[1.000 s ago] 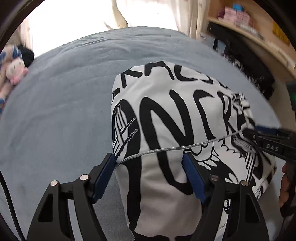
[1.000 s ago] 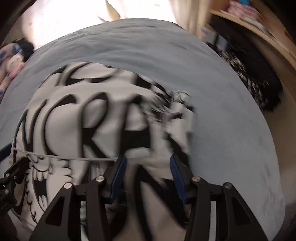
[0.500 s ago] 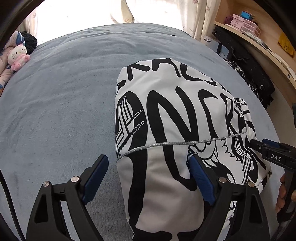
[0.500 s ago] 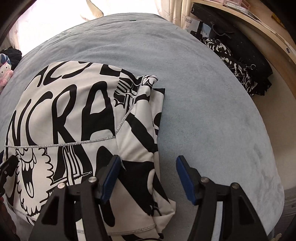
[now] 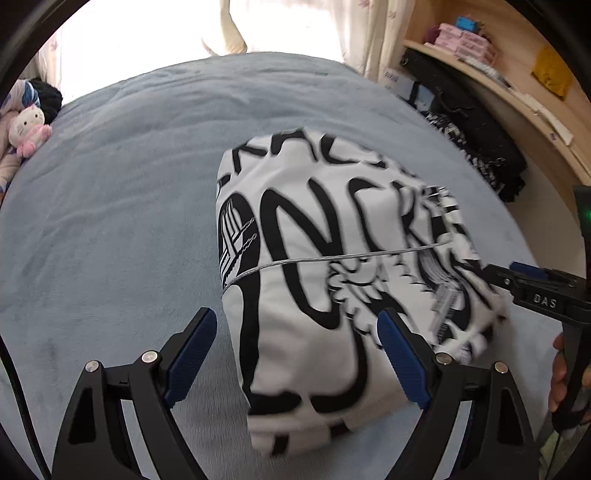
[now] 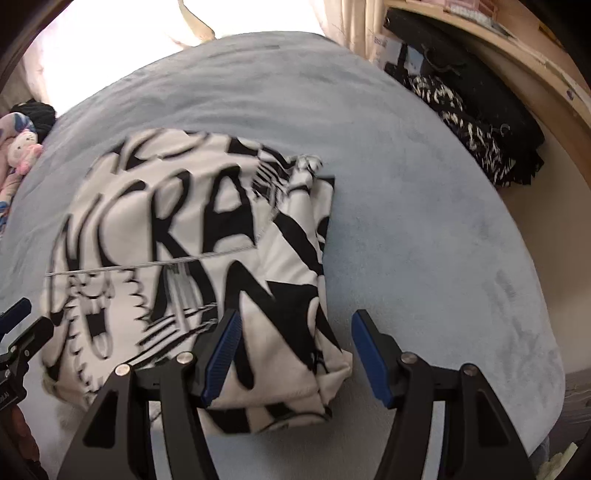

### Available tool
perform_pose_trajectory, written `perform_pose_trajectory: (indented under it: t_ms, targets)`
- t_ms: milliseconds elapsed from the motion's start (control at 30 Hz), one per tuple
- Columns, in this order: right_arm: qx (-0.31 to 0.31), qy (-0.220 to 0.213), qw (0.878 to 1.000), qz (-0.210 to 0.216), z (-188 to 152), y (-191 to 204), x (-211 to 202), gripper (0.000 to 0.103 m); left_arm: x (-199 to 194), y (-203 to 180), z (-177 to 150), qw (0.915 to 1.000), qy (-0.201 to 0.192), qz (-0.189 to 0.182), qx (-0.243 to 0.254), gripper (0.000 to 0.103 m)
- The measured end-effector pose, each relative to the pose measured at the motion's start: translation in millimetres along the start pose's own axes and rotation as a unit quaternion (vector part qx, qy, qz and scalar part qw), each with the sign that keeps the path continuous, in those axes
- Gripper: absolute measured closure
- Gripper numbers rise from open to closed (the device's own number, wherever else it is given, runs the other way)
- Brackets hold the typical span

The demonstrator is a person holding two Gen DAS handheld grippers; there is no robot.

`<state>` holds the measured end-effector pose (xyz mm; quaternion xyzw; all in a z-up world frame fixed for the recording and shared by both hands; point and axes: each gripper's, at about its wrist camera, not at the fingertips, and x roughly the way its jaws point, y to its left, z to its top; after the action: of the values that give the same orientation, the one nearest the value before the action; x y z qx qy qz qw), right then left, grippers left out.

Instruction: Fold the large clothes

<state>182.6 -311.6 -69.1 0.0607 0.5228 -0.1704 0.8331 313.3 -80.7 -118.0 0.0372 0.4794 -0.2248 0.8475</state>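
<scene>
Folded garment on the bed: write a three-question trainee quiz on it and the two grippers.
1. True or false: the left gripper pinches the black-and-white garment.
2. What does the garment lie on? A) wooden floor B) blue-grey bed cover C) shelf
3. Fill in: the plush toy sits at the bed's far ____ edge in the left wrist view.

Key: 1 false, its jaws stand open above the cloth, as do the right gripper's. 2 B. 3 left.

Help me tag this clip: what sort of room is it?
Probably a bedroom: a blue-grey bed cover, a plush toy at its edge, curtains and a wooden shelf.
</scene>
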Motion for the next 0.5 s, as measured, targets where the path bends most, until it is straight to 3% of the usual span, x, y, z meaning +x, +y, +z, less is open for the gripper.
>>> perform_pose_trajectory:
  t_ms: [167,300,433,500]
  targets:
    - [-0.020,-0.037,0.999,0.033,3,8,-47,0.036,-32,-9,3,0.9998,0.007,0.003,0.018,0.015]
    - [-0.034,-0.066,0.996,0.055,8,9,-83,0.030,-51,-5,9,0.9998,0.008,-0.016,0.009,0.015]
    - [-0.038,-0.066,0.993,0.091,17,2,-99,0.019,-60,2,17,0.9993,0.014,-0.034,0.002,0.015]
    - [-0.037,-0.058,0.992,0.105,21,-4,-98,0.019,-57,6,21,0.9986,0.027,-0.046,-0.004,0.015]
